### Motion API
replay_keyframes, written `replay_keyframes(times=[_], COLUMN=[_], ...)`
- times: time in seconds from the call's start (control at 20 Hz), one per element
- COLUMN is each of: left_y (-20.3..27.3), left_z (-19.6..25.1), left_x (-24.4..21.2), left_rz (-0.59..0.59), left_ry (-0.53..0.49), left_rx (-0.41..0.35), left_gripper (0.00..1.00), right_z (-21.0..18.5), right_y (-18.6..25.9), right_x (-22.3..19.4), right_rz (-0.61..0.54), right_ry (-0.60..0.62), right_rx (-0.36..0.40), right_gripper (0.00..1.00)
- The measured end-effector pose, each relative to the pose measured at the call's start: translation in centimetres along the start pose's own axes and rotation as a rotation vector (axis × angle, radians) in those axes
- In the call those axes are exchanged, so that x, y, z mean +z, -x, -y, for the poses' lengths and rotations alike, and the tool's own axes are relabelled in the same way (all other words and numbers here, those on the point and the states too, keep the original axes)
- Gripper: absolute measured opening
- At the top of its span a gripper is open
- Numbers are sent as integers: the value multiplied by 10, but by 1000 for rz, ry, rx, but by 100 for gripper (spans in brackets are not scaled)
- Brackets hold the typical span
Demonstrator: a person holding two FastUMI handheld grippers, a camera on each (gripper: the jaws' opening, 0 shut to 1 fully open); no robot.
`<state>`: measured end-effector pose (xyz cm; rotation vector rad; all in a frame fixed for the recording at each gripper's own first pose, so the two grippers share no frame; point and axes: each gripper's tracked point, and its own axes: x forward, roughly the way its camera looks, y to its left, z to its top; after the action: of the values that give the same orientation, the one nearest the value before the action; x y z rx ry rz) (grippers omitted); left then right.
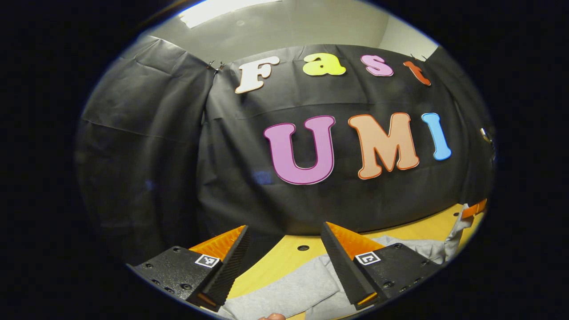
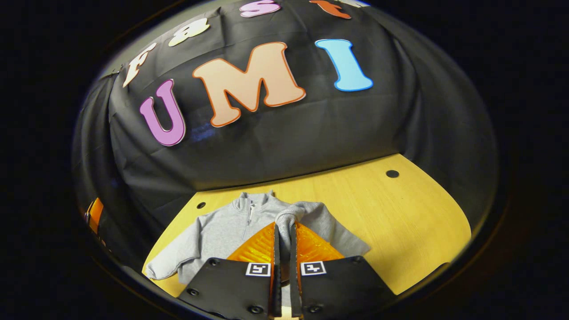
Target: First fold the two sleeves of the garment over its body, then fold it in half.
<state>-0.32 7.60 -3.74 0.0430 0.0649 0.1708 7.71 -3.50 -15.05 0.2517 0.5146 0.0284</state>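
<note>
Fleece this soft is draping limply as we are pinching the garment (image 2: 231, 231)'s cuff in the right tool (image 2: 284, 240), body spread on the bench (image 2: 400, 222) just beyond, while the left tool (image 1: 284, 249) is hovering agape above it.

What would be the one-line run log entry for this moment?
right gripper: shut on sleeve cuff | left gripper: open above grey garment | other sleeve: unfolded

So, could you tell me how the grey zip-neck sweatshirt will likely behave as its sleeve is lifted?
Probably floppy: the sleeve cuff in the right gripper droops in folds. The grey sweatshirt looks soft and light, so its body may drag across the smooth wooden table rather than stay put.
</note>
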Motion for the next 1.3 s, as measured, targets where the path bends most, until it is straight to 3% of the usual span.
replay_keyframes(times=[0.9, 0.95, 1.1, 1.15, 1.25, 1.3], left_y=[7, 8, 13, 15, 18, 21], left_z=[-86, -90, -108, -114, -125, -131], left_x=[-29, -31, -37, -38, -42, -45], left_rz=[-67, -71, -83, -87, -98, -103], left_ry=[-2, -3, -5, -7, -13, -16], left_rx=[167, 176, 206, 217, 237, 248], left_gripper=[95, 99, 99, 95, 95, 99], right_z=[-151, -158, -183, -191, -212, -224], right_y=[-96, -100, -110, -114, -119, -121], right_x=[23, 22, 11, 7, -6, -13], right_rz=[7, 3, -17, -24, -43, -52], right_ry=[105, 110, 136, 153, 180, 191], right_rx=[188, 196, 223, 231, 258, 274], right_gripper=[10, 10, 10, 10, 10, 10])
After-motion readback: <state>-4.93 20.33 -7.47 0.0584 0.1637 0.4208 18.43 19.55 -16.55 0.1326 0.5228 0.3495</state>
